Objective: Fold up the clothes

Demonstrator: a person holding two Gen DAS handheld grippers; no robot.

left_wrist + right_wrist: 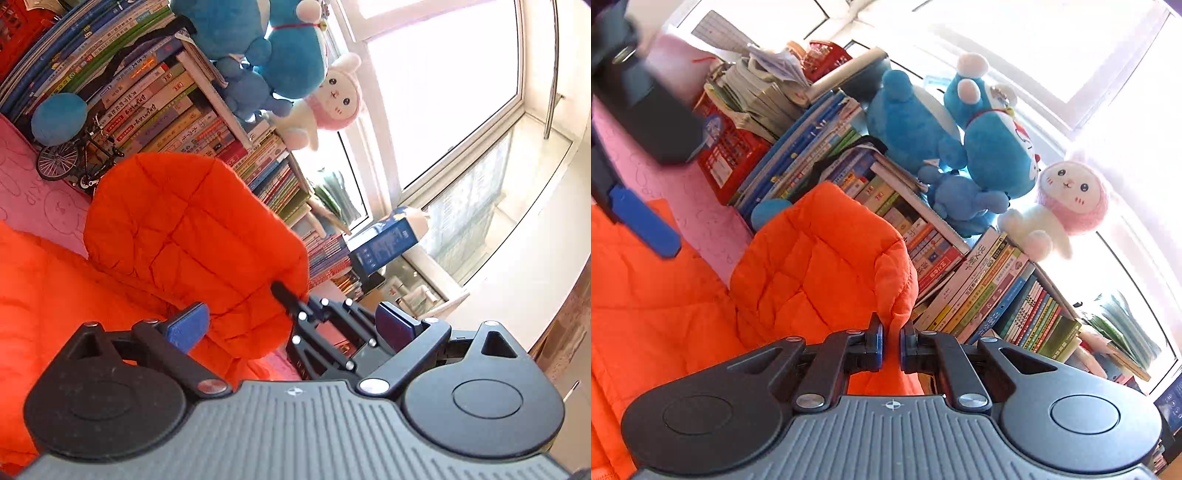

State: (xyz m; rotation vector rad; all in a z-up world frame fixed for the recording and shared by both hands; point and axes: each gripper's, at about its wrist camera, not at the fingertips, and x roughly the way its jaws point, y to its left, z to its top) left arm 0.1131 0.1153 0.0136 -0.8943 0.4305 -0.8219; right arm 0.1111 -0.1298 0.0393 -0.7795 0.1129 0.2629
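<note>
Right wrist view | right hand-held gripper (pixel 891 341) clamped on one orange jacket (pixel 820 266) | left hand-held gripper (pixel 291 325) apart | three plush toys

Stacked books (pixel 982 291); plush toys (pixel 993 147)

both wrist views, rolled, closely face the orange jacket (pixel 192 236) and books (pixel 990 295).

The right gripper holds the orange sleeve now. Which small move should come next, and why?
Probably carry the sleeve across onto the jacket body. The right gripper is shut on the cuff, which is lifted off the pink cover; the left gripper is open and holds nothing.
</note>
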